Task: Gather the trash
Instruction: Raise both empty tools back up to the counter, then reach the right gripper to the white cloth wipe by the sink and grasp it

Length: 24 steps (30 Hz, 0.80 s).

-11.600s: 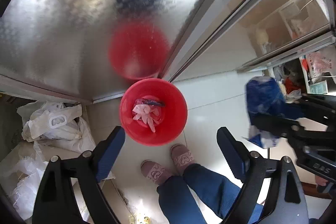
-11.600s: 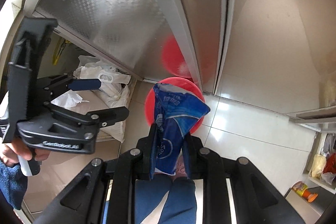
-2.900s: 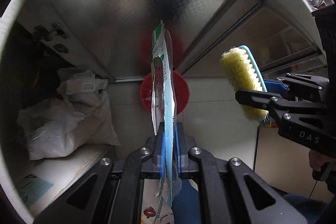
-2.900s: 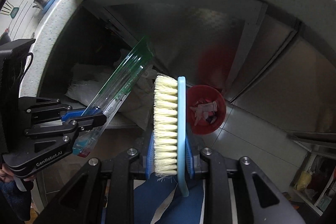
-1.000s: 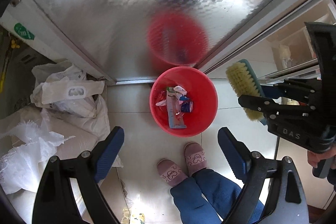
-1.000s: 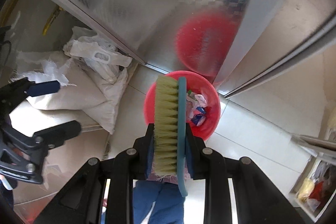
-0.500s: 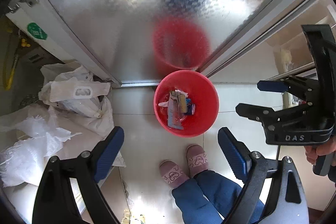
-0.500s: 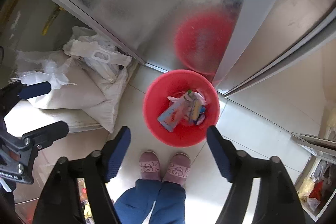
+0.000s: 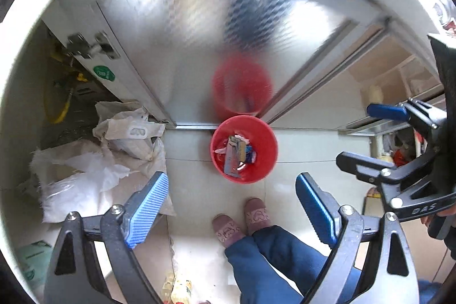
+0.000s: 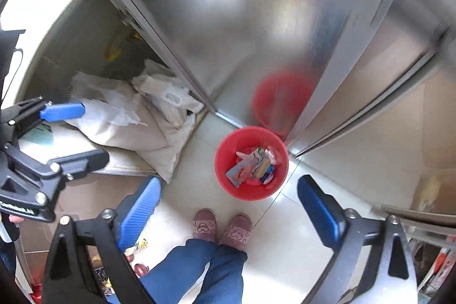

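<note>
left gripper point(image 9: 232, 204) pointing steeply down above the red bin point(image 9: 268, 158), jaws wide, nothing between. right gripper point(image 10: 228, 204) likewise above the bin, jaws opening, empty. trash point(image 10: 253, 165) lying inside the bin. slippers point(image 10: 221, 228) just below the bin, white sacks point(image 10: 128, 116) left of it.

Bright, even daylight in both views. Soft glare patches on the metal door point(image 9: 199, 27), with a smeared red reflection of the bin point(image 9: 243, 148). Right wrist view blurred all over, worst toward its rim; left sharper. Strong fisheye bending at edges, dark vignette in corners. Faint shadows on the floor point(image 10: 285, 232).
</note>
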### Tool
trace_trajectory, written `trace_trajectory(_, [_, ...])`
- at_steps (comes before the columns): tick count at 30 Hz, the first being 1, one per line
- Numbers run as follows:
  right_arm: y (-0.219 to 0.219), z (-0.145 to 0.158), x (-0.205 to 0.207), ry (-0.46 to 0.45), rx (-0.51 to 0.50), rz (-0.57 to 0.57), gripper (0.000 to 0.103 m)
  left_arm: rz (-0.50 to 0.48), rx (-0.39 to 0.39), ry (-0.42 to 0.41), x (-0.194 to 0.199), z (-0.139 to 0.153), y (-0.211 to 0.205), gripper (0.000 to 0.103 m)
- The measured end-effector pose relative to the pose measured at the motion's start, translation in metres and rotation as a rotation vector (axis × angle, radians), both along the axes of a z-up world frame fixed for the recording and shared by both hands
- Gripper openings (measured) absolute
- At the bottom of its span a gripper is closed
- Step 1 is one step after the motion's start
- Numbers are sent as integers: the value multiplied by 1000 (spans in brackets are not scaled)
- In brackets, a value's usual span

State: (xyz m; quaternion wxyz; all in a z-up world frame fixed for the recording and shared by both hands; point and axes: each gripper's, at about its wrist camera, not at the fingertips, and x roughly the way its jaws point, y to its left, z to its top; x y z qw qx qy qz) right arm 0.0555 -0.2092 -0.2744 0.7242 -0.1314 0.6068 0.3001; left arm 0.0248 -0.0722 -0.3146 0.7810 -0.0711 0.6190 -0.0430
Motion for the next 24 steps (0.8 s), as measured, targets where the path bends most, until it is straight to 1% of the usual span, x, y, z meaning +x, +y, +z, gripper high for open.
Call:
trace_trajectory(2, [-3,25,-4,-15,17,22,102,-6,1,-10,-5,22,-2,90])
trace_trajectory(6, [-5,71,-13,-85,9,67,102,-3,38,-30,-14,64,-8,90])
trace_trajectory(8, [-5,91,-17,-105,14,80,102,-2,52,-53,-20,91,-10,90])
trace_trajectory(10, [-6,109,-20,-115,34,96,102,7,49,-78,-26,114,-11,90])
trace_trajectory(13, [-8,133,-21,-124,67,106,102,-1,41,-104,-31,142,-12,90])
trace_trajectory(15, [-9,146,-20,-133,87,115,102,0,57,-126,-33,159,-11,90])
trace_trajectory(19, [-3,171,-15,-156,113,135,102,18,59,-167,-37,192,-5,90])
trace_trajectory(22, [-1,187,-13,-177,141,152,102,23,91,-201,-36,217,0,90])
trace_trajectory(24, [0,196,-8,-187,154,161,102,30,94,-214,-34,228,5,90])
